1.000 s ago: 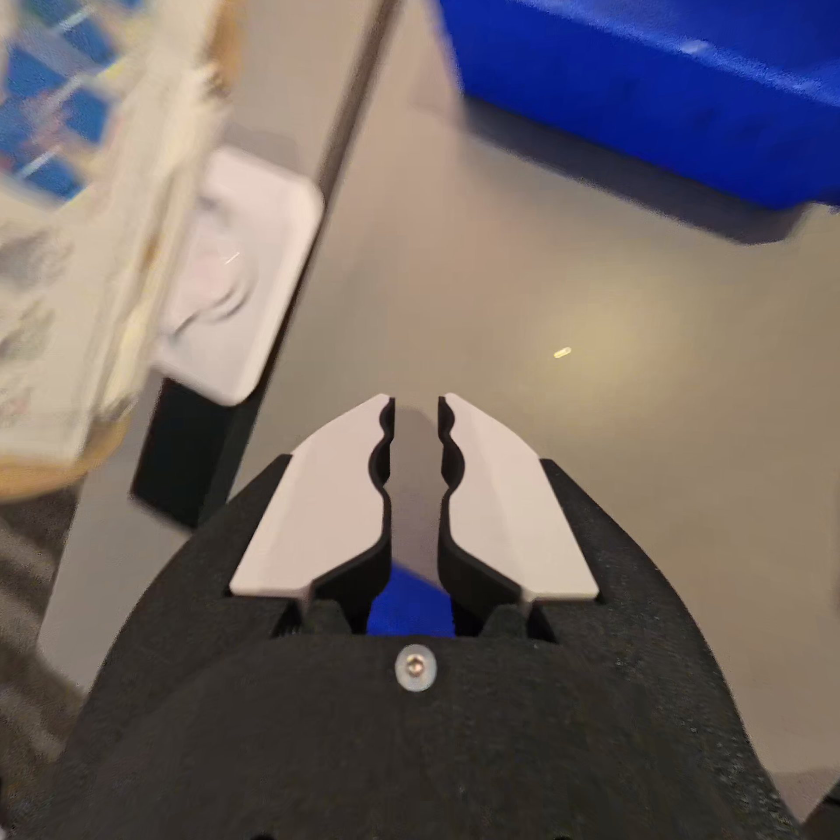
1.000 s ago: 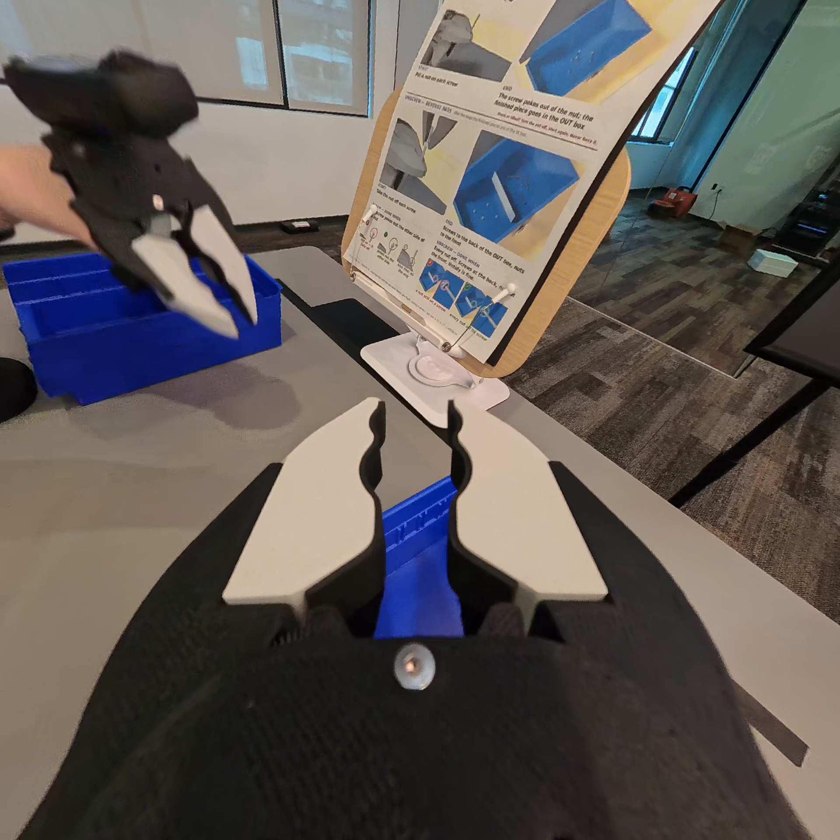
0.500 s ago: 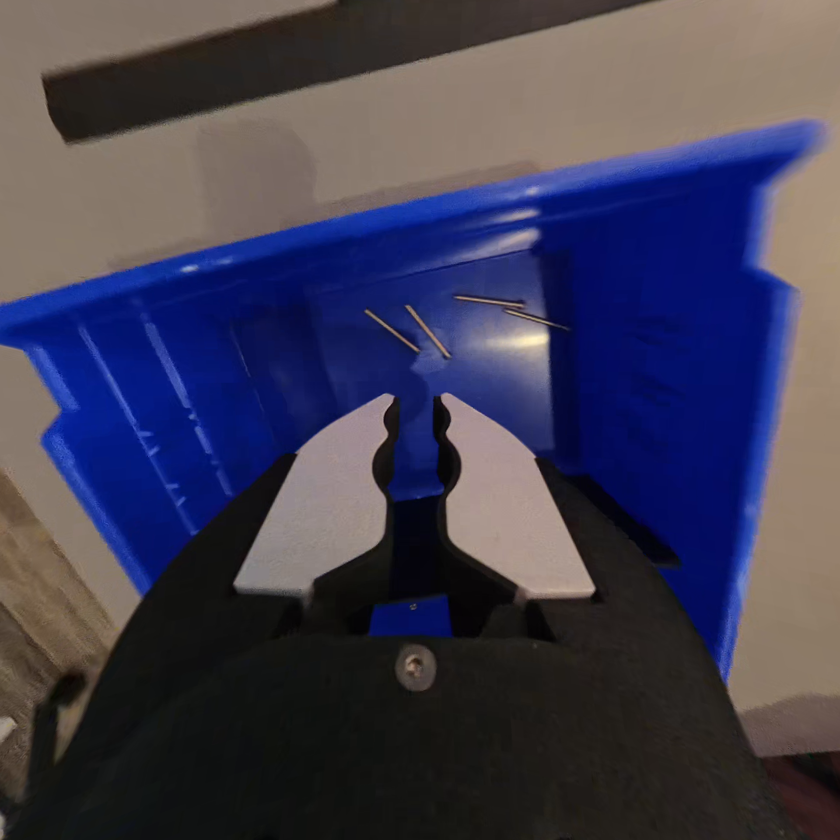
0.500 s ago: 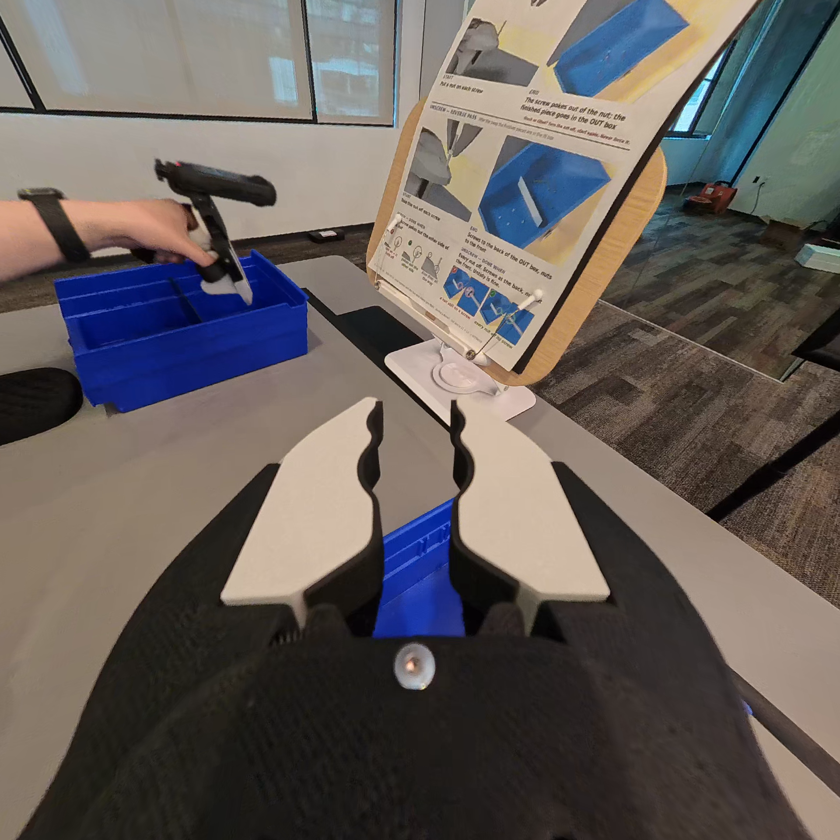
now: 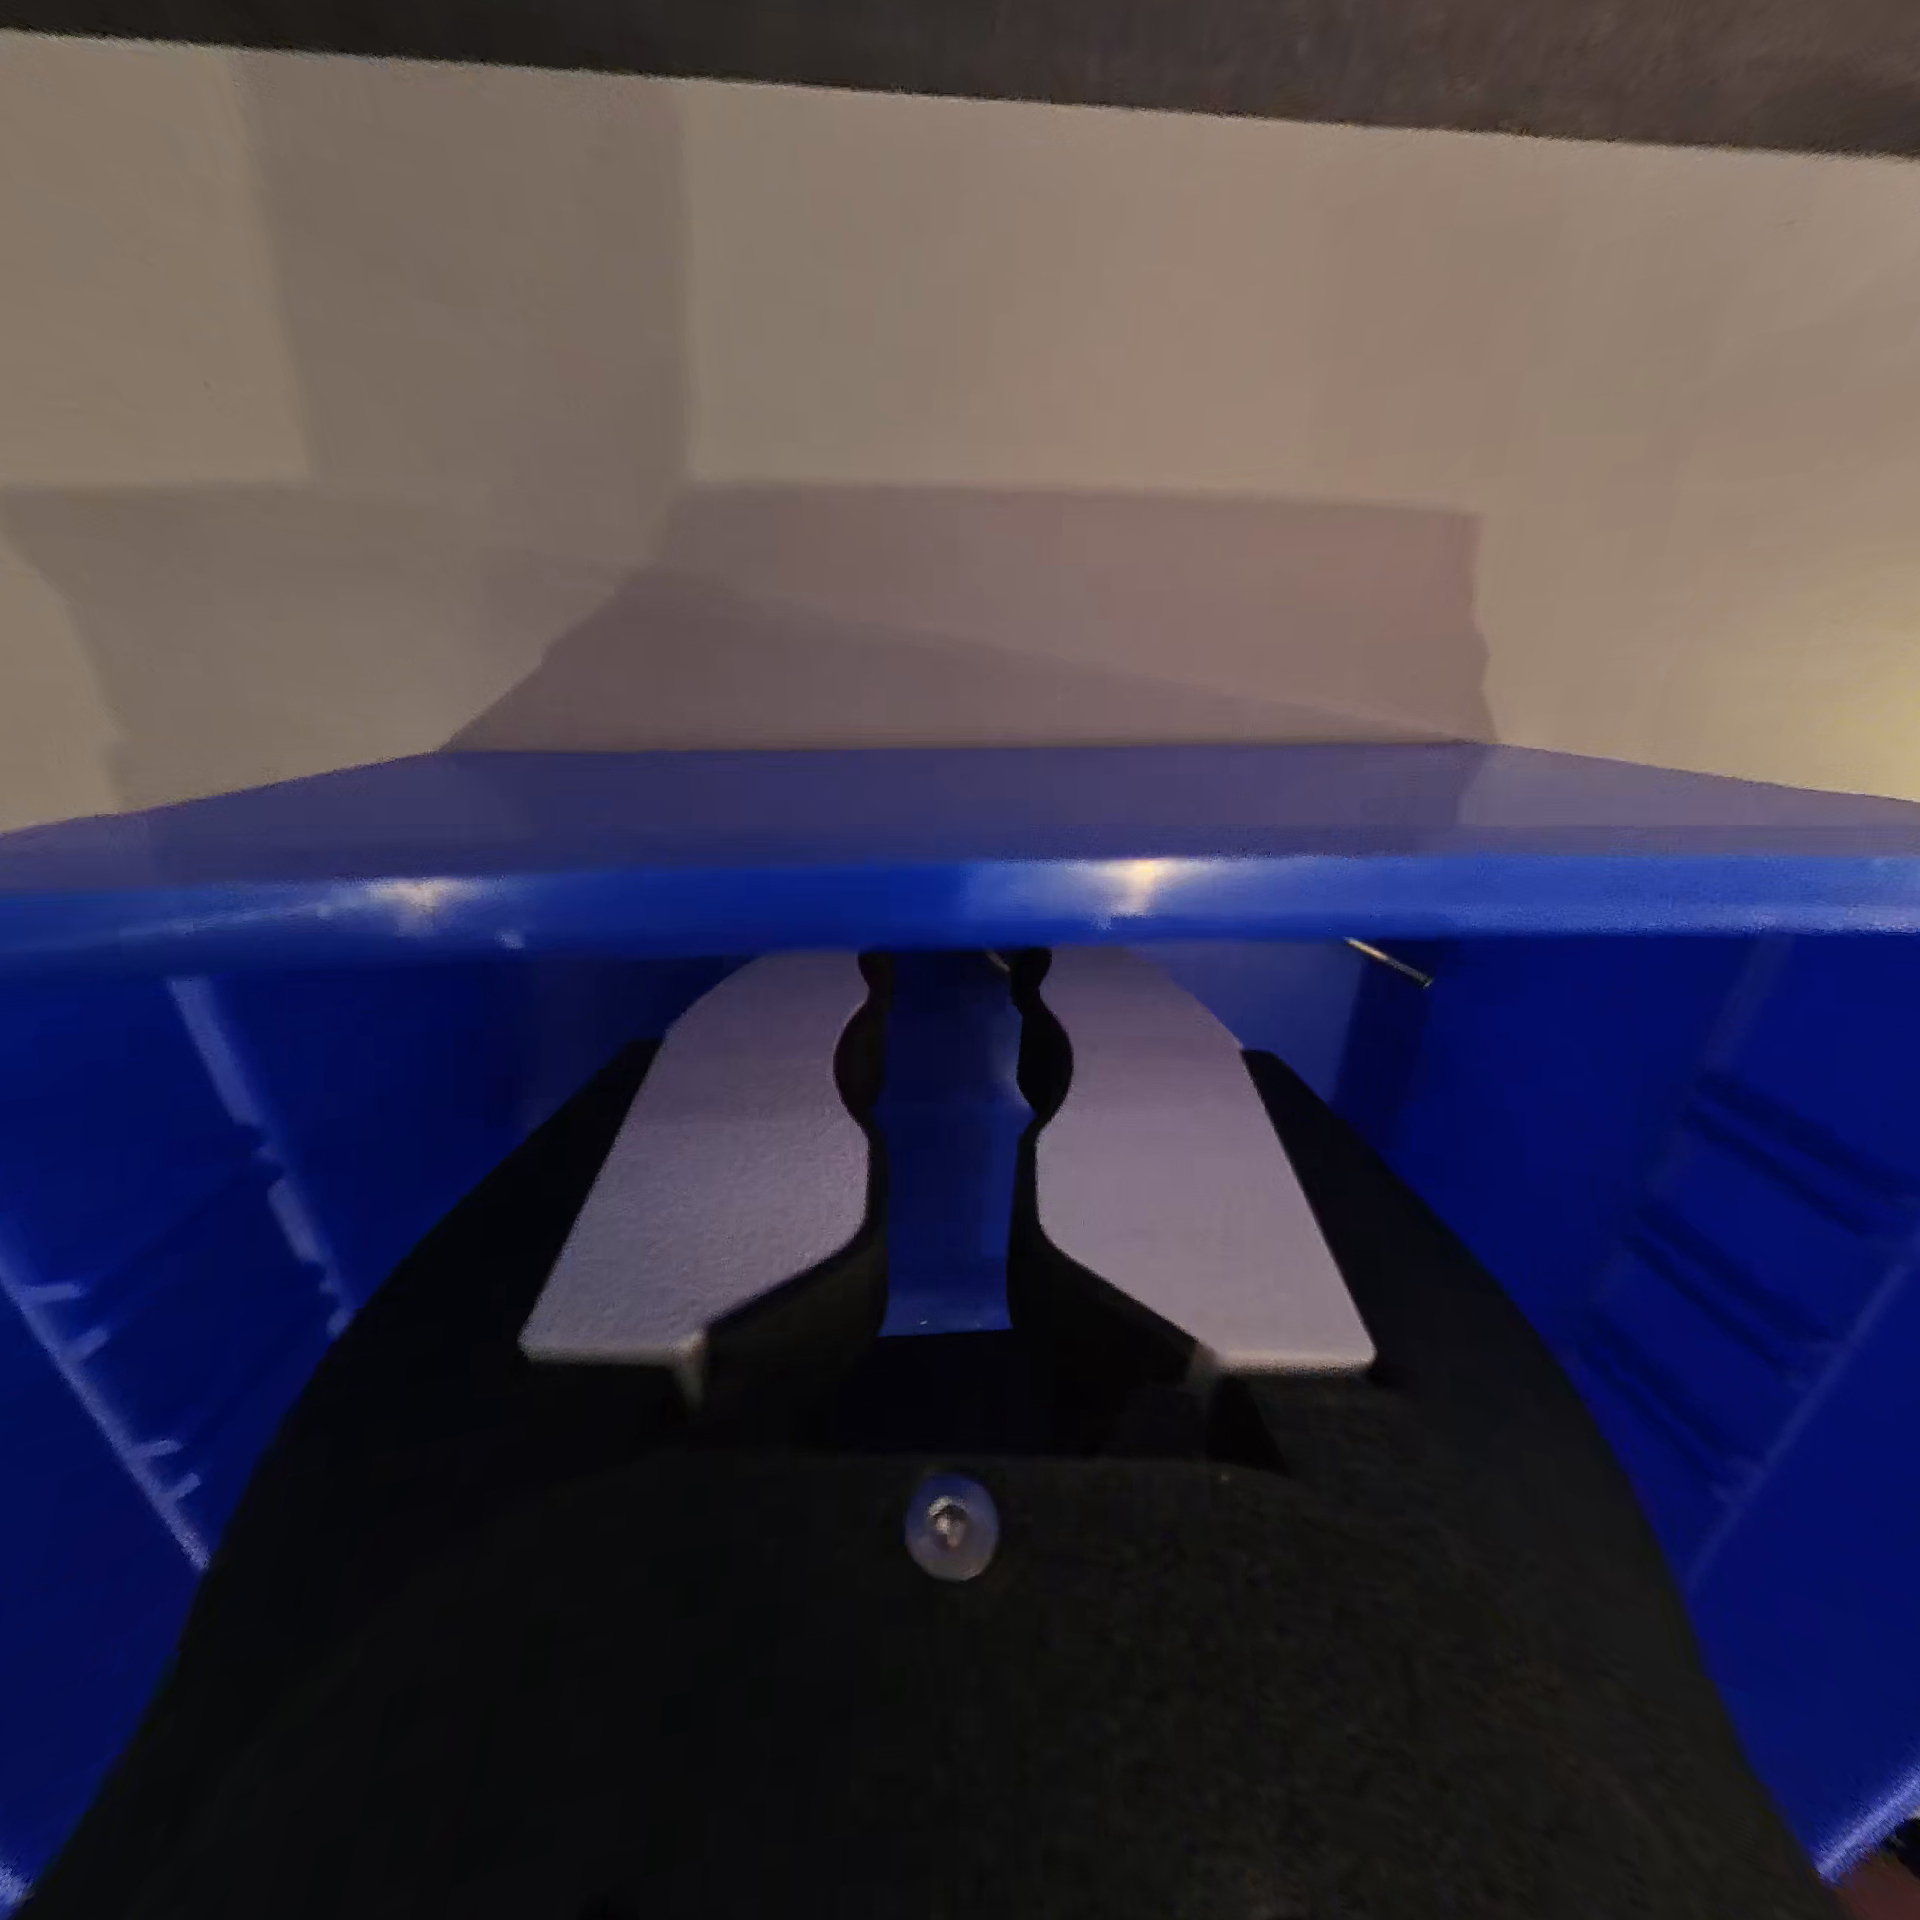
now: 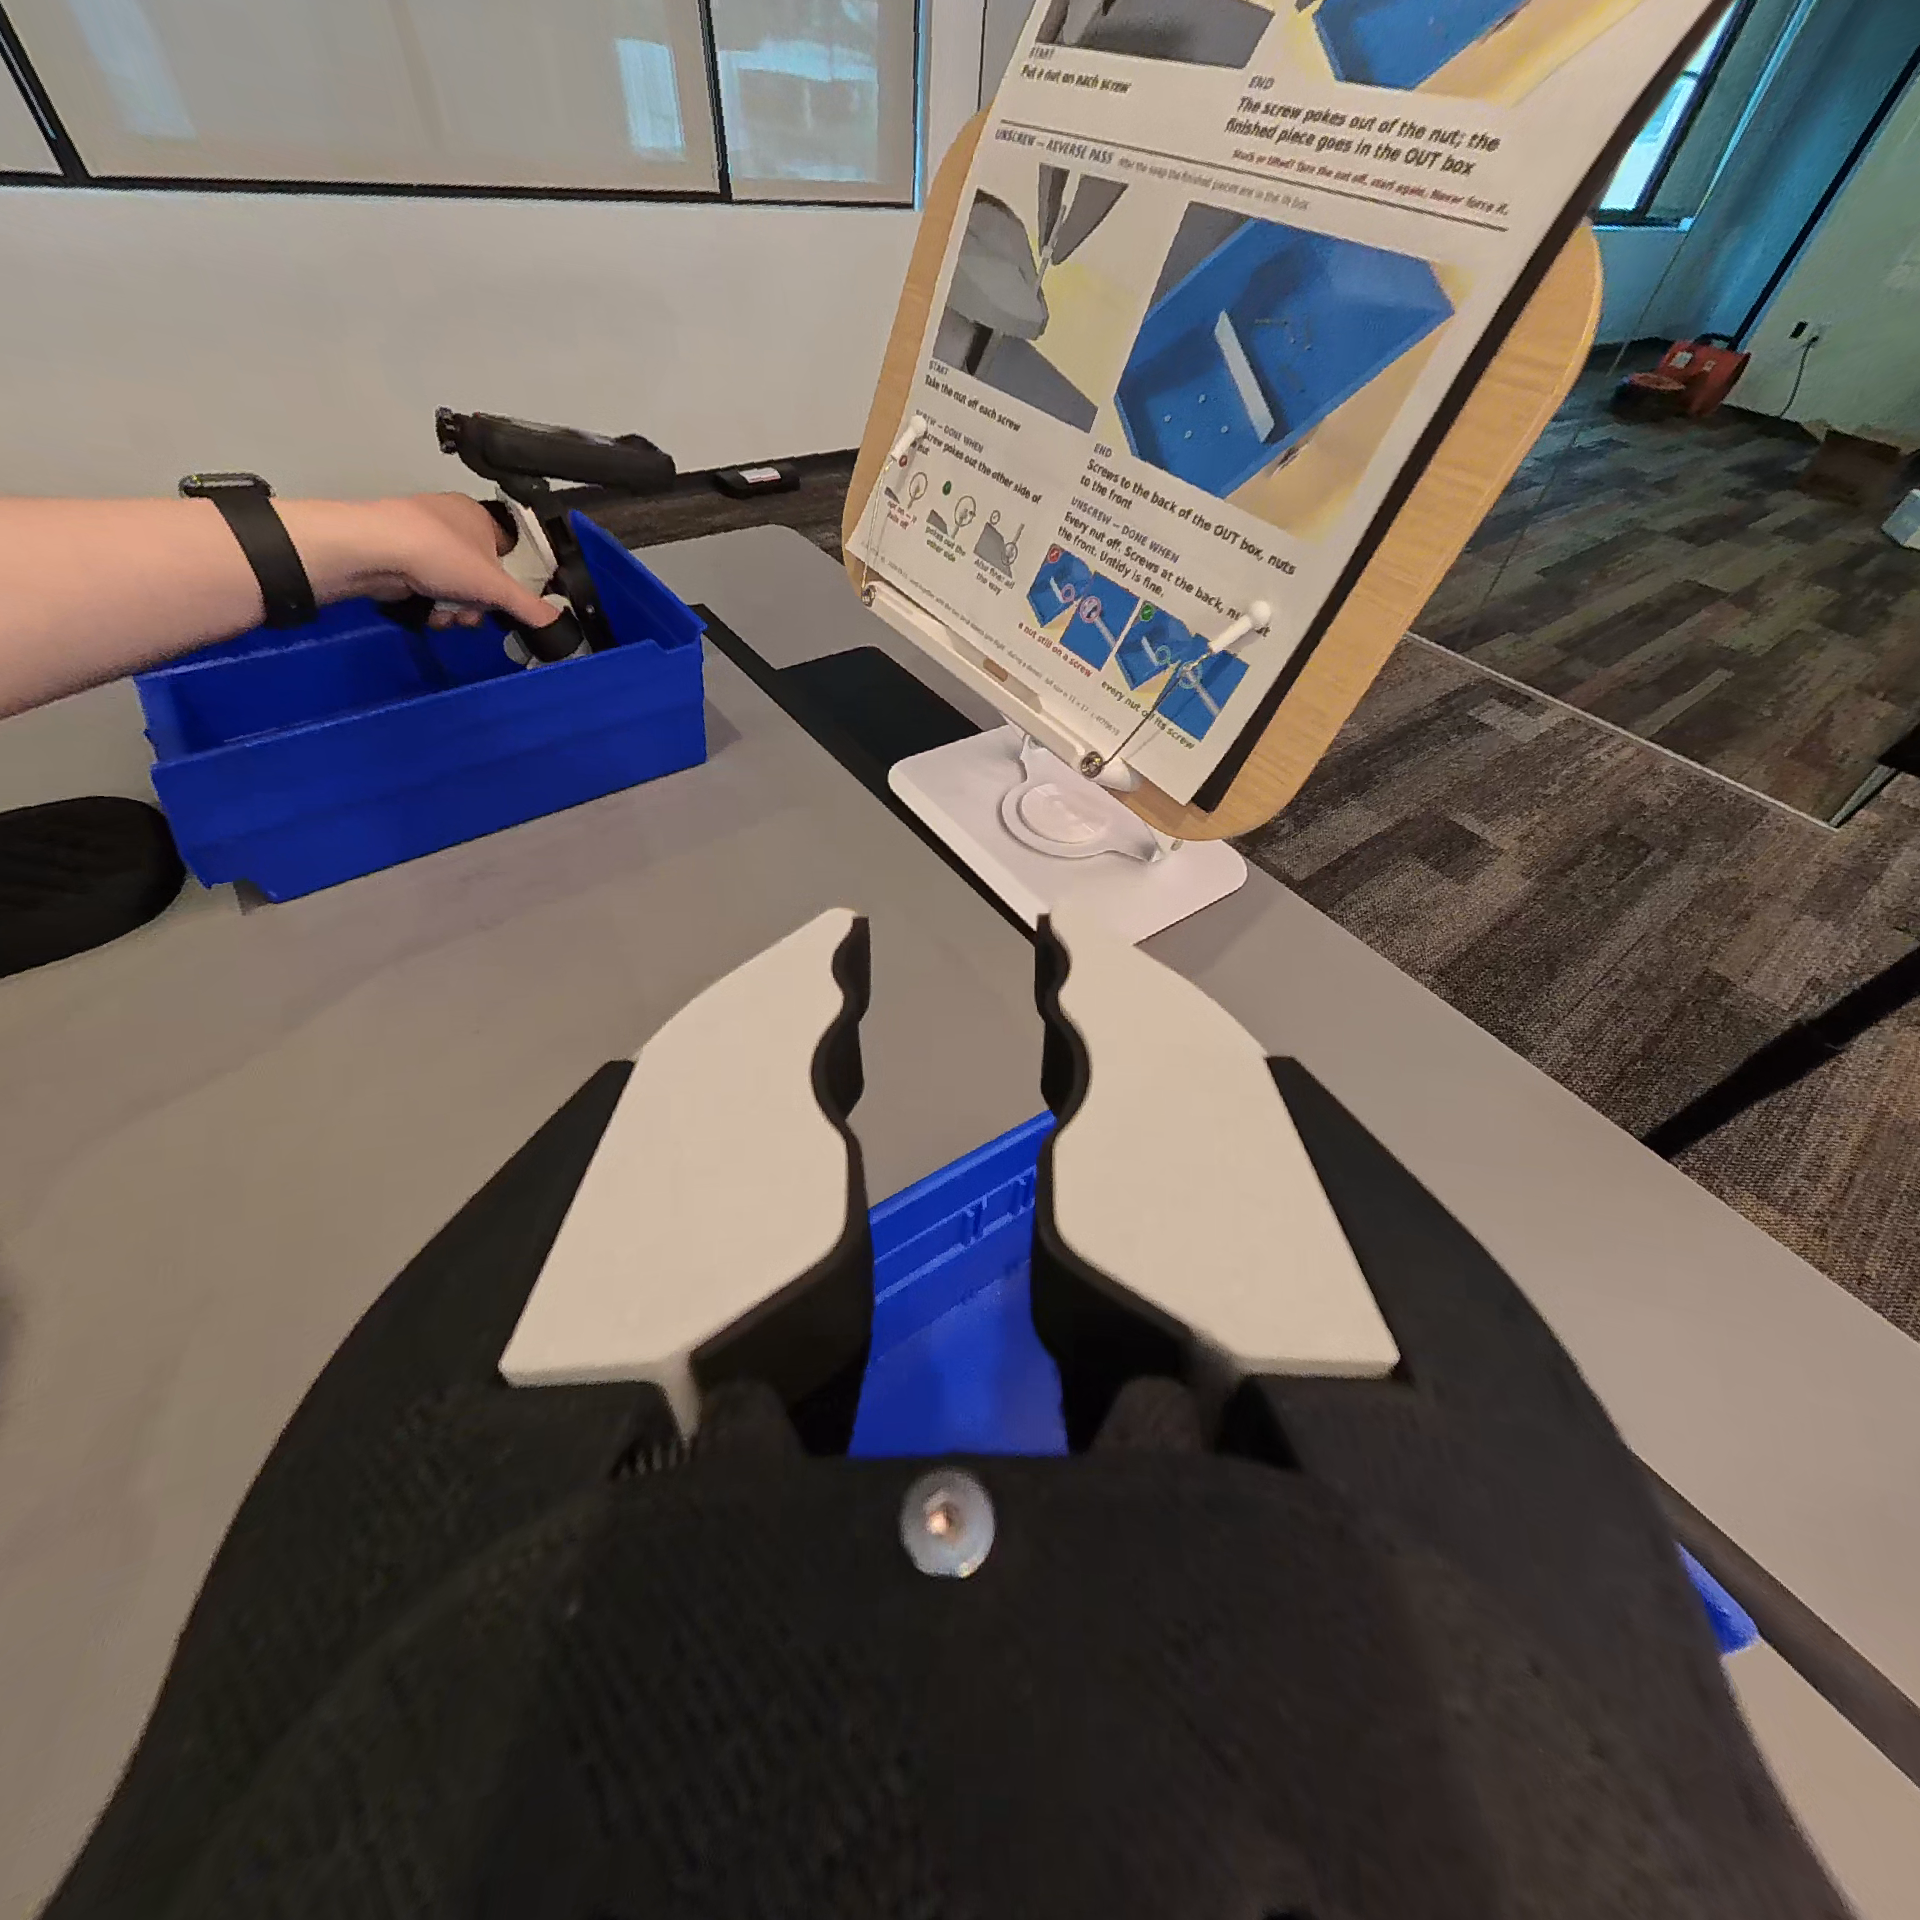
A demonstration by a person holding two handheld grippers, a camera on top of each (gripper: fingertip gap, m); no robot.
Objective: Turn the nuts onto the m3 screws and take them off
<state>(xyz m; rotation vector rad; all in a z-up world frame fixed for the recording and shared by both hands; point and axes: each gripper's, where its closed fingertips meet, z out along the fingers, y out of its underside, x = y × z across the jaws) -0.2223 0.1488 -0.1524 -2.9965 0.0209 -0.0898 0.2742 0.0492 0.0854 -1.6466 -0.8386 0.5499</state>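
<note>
Reaching down inside the far blue box (image 5: 1039, 894), the left tongs (image 5: 951, 971) stand with their jaws a little apart and nothing between them; the tips are partly hidden under the box's rim. A thin screw (image 5: 1387, 961) lies on the box floor just right of the tips, another barely shows at them, and no nuts can be made out. The right tongs (image 6: 945, 935) hover over the grey table (image 6: 312, 1039), jaws apart and empty, above a second blue box (image 6: 956, 1195).

The screws are thin and lie flat, so closing blind could miss one or pinch it crooked and drop it.

Only the right wrist view shows the hand (image 6: 436, 561) on the left tongs, the divider in that box, and the instruction sheet (image 6: 1195, 416) on its stand.
</note>
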